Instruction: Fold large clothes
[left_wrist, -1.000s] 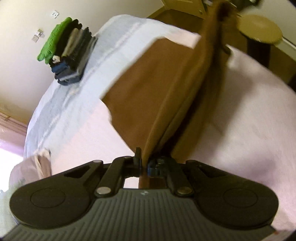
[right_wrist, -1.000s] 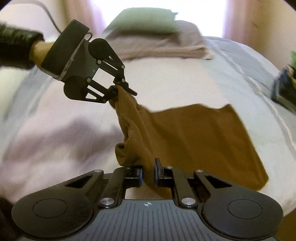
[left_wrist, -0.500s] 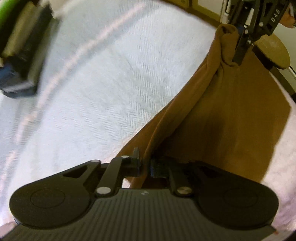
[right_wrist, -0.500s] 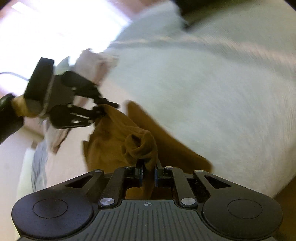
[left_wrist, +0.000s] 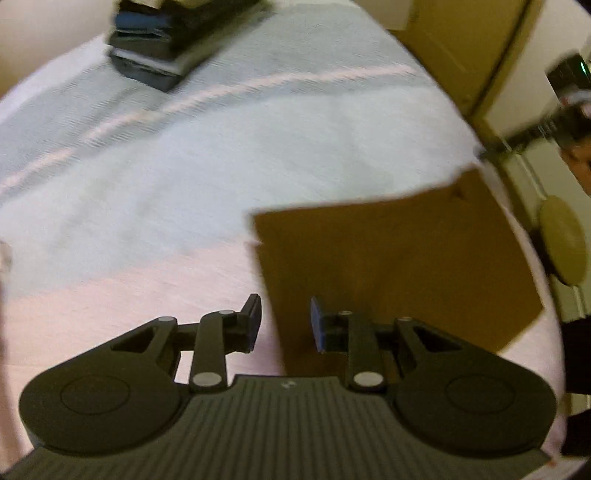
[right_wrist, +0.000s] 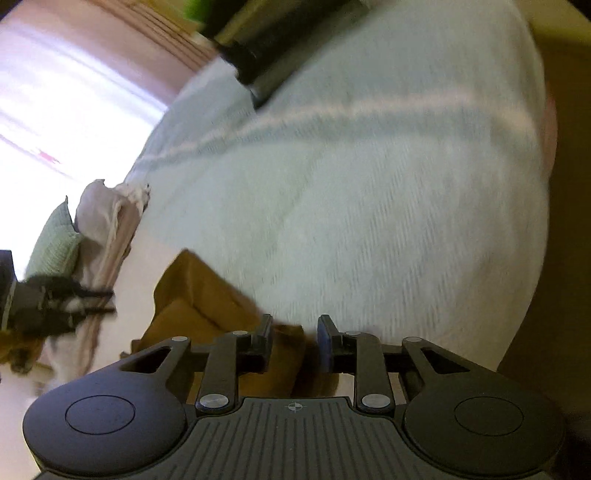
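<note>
Left wrist view: a bed (left_wrist: 229, 177) fills most of the picture, covered in a pale herringbone blanket with a lighter stripe running from nine o'clock toward one o'clock. A stack of folded clothes (left_wrist: 166, 48) sits on it at eleven o'clock, near the bed's far edge. Beyond the bed at one o'clock stands a wooden door (left_wrist: 461, 40), and at three o'clock a round stool (left_wrist: 563, 243) stands off the bed's edge. The brown garment (left_wrist: 399, 266) lies flat on the bed from centre toward four o'clock, its far edge straight and its right side close to the bed's edge; the blanket from nine to twelve o'clock is bare. The left gripper (left_wrist: 282, 321) has just been opening: its jaws stand apart and hold nothing, the garment's left edge passing under the gap between them.

Right wrist view: the same pale blanket spreads from centre to three o'clock, bare up to the bed's rounded edge. A bright window (right_wrist: 55, 110) glows at ten o'clock, with pillows (right_wrist: 85, 229) at nine o'clock. The garment lies in folded layers at seven o'clock, its near part under the fingers. The right gripper (right_wrist: 293, 339) has also just been opening; its jaws are parted, the cloth between them but not pinched. The left gripper shows blurred at eight o'clock, off the cloth.
</note>
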